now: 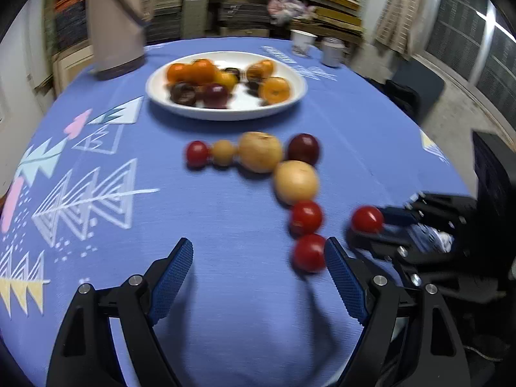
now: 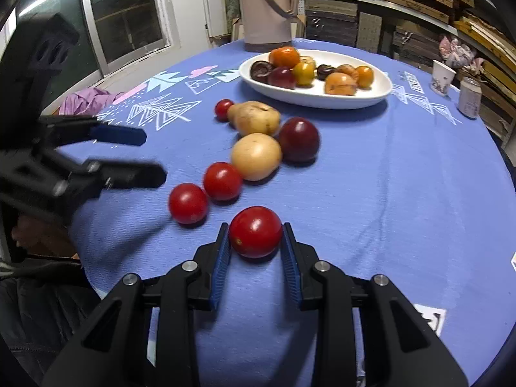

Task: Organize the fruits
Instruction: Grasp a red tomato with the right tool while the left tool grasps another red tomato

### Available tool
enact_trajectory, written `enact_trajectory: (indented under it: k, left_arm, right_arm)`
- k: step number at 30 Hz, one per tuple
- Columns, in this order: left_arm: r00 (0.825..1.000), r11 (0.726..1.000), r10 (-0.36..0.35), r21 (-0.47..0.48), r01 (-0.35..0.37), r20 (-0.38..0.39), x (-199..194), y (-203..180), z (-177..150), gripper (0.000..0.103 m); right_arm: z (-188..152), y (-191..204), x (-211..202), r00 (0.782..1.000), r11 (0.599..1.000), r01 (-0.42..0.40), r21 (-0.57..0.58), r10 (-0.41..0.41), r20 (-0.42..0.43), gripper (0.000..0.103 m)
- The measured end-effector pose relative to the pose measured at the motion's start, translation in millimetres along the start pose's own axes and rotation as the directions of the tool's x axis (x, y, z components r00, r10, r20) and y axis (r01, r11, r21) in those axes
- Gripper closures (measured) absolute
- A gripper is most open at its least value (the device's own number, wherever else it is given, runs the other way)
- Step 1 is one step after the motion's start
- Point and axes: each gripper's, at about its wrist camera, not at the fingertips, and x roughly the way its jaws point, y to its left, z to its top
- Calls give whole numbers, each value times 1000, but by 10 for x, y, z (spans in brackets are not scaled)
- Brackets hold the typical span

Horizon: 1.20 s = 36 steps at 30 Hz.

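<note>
My right gripper [image 2: 255, 251] is shut on a red tomato [image 2: 255, 231], low over the blue tablecloth; it shows in the left wrist view [image 1: 367, 225] with the tomato [image 1: 367, 218]. My left gripper [image 1: 258, 267] is open and empty, its right finger beside a red tomato [image 1: 309, 252]. A line of fruit lies on the cloth: two red tomatoes [image 2: 188, 202], two yellow pears [image 2: 256, 155], a dark plum [image 2: 298, 138], a small red tomato [image 2: 223, 109]. A white plate [image 2: 380, 92] holds oranges and plums.
A beige jug [image 1: 116, 22] stands at the back left of the round table. A paper cup [image 2: 442, 77] and a small jar [image 2: 469, 96] stand at the far right edge. A purple cloth [image 2: 87, 100] lies at the left edge.
</note>
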Motion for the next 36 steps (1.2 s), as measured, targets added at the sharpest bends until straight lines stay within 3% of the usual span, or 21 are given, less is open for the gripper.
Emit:
enact_trajectory:
  k: [9, 12, 17, 21, 25, 27, 36]
  left_arm:
    - [998, 999, -27, 34, 29, -59, 292, -199, -19, 21]
    - [996, 999, -30, 9, 31, -81, 367, -162, -18, 35]
    - [998, 999, 1, 32, 1, -61, 377, -171, -27, 39]
    - [999, 997, 15, 74, -12, -45, 374, -227, -60, 55]
    - [999, 996, 17, 84, -14, -39, 377, -249, -68, 58]
    - [999, 996, 2, 84, 1, -35, 373, -250, -68, 72]
    - [1000, 997, -1, 78, 4, -26, 361, -259, -86, 72]
  right_arm:
    - [-63, -146, -34, 1000, 999, 11, 42, -12, 3, 72]
    - [-75, -151, -30, 1000, 999, 10, 43, -10, 2, 72]
    - [-86, -146, -17, 1000, 999, 9, 45, -9, 0, 72]
    - [-88, -140, -15, 1000, 999, 8, 43, -8, 1, 72]
    - [-88, -140, -15, 1000, 999, 8, 44, -8, 1, 72]
    - [-87, -141, -15, 1000, 999, 8, 43, -8, 1, 72]
    - [-88, -149, -13, 1000, 999, 3, 55, -3, 0, 72]
